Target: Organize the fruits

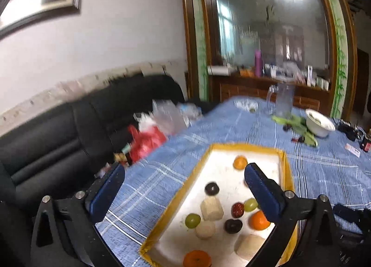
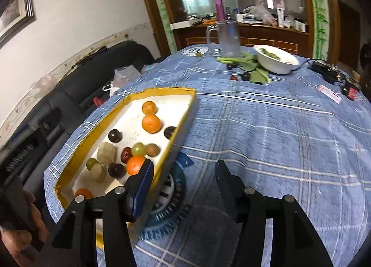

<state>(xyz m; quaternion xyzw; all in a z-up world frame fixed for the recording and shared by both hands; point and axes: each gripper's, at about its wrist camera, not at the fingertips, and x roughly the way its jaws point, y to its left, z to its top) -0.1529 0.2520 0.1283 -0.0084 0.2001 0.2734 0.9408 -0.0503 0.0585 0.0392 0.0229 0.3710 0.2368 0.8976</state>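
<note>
Fruit sits in the tray [image 2: 183, 114]; left gripper [image 1: 183, 188] wide, right gripper [image 2: 183, 172] half-open, both empty; we advise centring jaws on stray far plums [image 2: 231, 66]

No legible text or labels

Shallow tray [image 2: 129, 99], yellow rim w/ white floor, lies flat on the blue-checked table [image 2: 266, 132], near its left edge. Contents loose, single layer: four oranges, e.g. [image 2: 151, 123]; two green grapes, e.g. [image 2: 138, 148]; three dark plums, e.g. [image 2: 115, 135]; one red date [image 2: 126, 153]; one brown round fruit [image 2: 152, 150]; pale beige blocks [image 2: 106, 153] (type unclear). Date, grape and brown fruit sit touching, approx. mid-tray.
</note>
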